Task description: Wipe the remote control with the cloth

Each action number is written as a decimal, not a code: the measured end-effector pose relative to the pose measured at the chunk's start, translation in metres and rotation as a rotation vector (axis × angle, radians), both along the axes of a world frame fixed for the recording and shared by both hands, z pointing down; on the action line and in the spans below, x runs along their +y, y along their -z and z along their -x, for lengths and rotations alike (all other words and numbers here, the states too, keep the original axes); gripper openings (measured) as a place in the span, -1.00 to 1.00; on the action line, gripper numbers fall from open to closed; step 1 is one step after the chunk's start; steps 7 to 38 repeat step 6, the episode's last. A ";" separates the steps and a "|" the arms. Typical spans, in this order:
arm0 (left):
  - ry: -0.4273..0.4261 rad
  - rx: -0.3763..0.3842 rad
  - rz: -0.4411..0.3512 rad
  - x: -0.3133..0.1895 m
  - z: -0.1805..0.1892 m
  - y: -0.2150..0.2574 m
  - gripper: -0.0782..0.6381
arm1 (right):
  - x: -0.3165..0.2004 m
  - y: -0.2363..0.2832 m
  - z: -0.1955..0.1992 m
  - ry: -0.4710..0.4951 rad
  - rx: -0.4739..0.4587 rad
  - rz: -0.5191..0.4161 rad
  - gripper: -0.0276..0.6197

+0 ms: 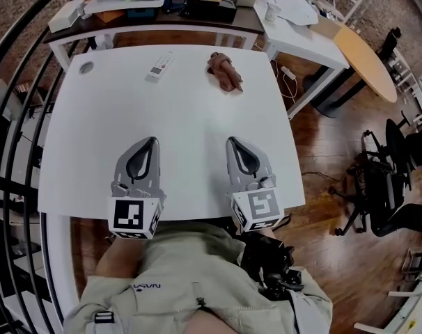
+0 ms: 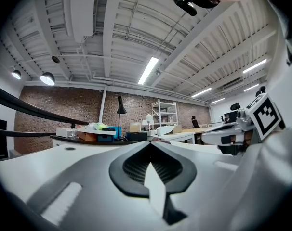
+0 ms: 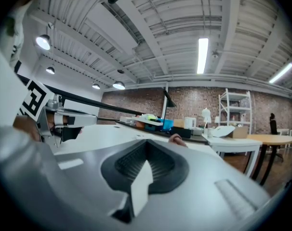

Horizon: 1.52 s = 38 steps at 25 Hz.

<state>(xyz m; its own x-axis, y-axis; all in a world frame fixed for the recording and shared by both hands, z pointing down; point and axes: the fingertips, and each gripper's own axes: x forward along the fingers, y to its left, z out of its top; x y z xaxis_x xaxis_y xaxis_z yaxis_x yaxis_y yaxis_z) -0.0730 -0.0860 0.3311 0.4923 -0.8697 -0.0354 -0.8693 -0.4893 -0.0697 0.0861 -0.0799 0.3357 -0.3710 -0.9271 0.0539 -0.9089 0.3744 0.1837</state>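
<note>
Left gripper [image 1: 152,142] and right gripper [image 1: 232,142] are sitting at the table's [image 1: 183,120] six o'clock edge, both closed and empty. Remote control [image 1: 160,65] is lying at eleven o'clock, cloth [image 1: 223,71] at one.

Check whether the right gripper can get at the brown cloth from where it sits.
Probably yes: only bare table lies between the right gripper and the cloth on the far side. Its jaws are shut, so they must open first.

white table [image 1: 162,131], remote [image 1: 160,66], brown cloth [image 1: 224,72]
</note>
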 end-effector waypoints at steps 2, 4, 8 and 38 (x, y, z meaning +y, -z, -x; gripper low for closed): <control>-0.002 -0.003 -0.001 0.000 -0.001 0.000 -0.77 | 0.000 -0.001 0.000 0.001 -0.001 0.003 -0.91; -0.002 -0.002 -0.001 0.001 -0.001 -0.001 -0.77 | 0.000 -0.001 0.000 0.003 -0.002 0.004 -0.91; -0.002 -0.001 0.000 0.001 0.000 -0.001 -0.77 | 0.000 -0.001 0.000 0.005 -0.002 0.002 -0.91; -0.002 -0.001 0.000 0.001 0.000 -0.001 -0.77 | 0.000 -0.001 0.000 0.005 -0.002 0.002 -0.91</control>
